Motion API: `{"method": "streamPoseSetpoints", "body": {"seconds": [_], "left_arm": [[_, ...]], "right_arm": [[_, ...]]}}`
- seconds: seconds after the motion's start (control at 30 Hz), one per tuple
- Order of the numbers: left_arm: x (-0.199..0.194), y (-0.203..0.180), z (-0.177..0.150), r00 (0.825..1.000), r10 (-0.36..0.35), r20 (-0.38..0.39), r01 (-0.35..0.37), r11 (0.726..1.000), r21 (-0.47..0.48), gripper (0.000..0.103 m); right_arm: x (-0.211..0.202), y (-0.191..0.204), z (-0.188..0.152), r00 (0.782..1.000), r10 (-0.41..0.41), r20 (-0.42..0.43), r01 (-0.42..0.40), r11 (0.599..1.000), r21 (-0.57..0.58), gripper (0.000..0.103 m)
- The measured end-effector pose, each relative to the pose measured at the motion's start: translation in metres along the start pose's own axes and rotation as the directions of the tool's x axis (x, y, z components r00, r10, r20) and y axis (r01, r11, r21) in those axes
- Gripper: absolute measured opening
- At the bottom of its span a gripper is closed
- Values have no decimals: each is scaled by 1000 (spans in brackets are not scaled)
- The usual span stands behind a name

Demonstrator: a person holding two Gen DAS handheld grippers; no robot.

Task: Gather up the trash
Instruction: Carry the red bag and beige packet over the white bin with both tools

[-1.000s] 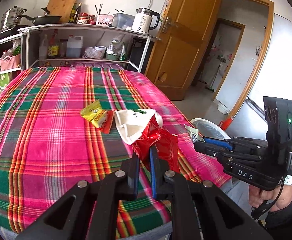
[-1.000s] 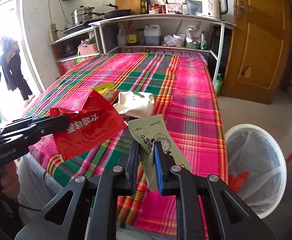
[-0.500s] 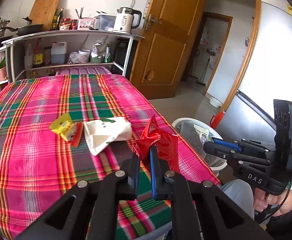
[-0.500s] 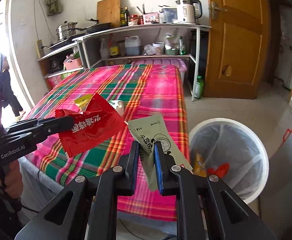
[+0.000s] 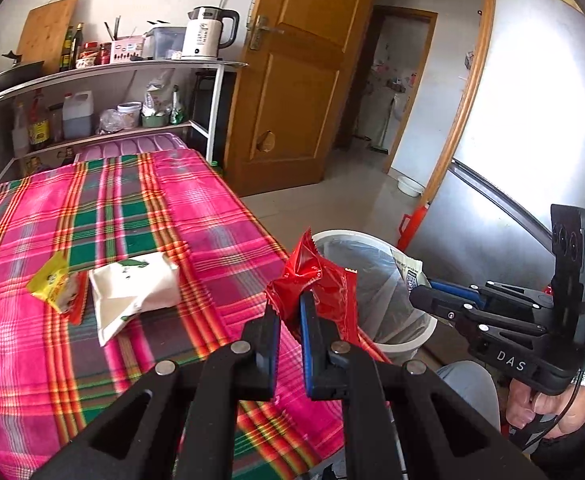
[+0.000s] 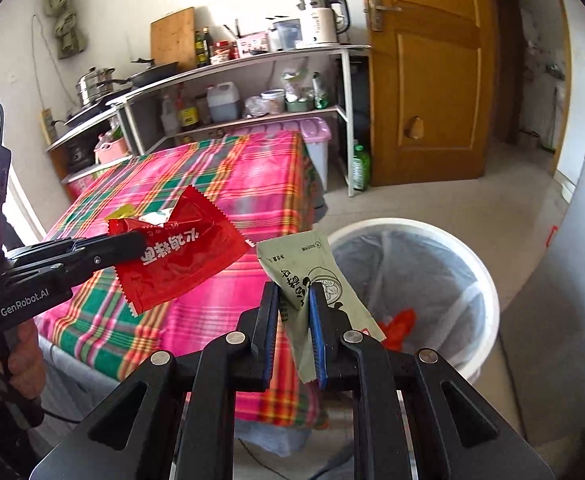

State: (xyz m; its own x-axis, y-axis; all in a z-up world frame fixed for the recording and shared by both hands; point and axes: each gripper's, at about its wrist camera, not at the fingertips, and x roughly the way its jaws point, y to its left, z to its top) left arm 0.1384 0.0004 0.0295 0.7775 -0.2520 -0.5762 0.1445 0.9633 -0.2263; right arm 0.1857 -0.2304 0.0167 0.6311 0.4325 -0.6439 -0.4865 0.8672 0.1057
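The red wrapper [image 5: 312, 288] was pinched between the pads of the left gripper [image 5: 290, 316], its crumpled top standing above the fingertips, held in the air over the near right corner of the tabletop [image 5: 92, 208]. From the right wrist view the same wrapper [image 6: 180, 256] spread flat, white lettering across it, clamped at its left edge by the left gripper [image 6: 132, 242]. The pale green wrapper [image 6: 312, 280] was clamped in the right gripper [image 6: 294, 308], hanging aslant between the blue pads, with its upper end rising above them and its lower end trailing below. In the left wrist view the right gripper [image 5: 420, 300] reached over the bin, only a corner of the green wrapper [image 5: 406, 268] showing.

The white bin [image 6: 488, 276], lined with a clear bag, stood on the floor just beside the tabletop's corner; something red lay at its bottom. On the plaid cloth, well apart from both grippers, lay a white packet [image 5: 132, 292] and, touching its left side, a yellow packet [image 5: 52, 286]. Behind the tabletop stood a metal shelf [image 6: 252, 60] carrying a kettle [image 6: 324, 20], bottles and pans, and to its right a wooden door [image 6: 424, 80].
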Motion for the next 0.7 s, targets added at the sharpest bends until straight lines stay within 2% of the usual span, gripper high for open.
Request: {"method": "streamPoseSetpoints", "body": {"seconds": [0.7], "left_arm": [[62, -37, 14, 995, -65, -78, 68, 997, 36, 10]], "right_arm": [[19, -55, -12, 998, -36, -50, 41, 994, 98, 16]]}}
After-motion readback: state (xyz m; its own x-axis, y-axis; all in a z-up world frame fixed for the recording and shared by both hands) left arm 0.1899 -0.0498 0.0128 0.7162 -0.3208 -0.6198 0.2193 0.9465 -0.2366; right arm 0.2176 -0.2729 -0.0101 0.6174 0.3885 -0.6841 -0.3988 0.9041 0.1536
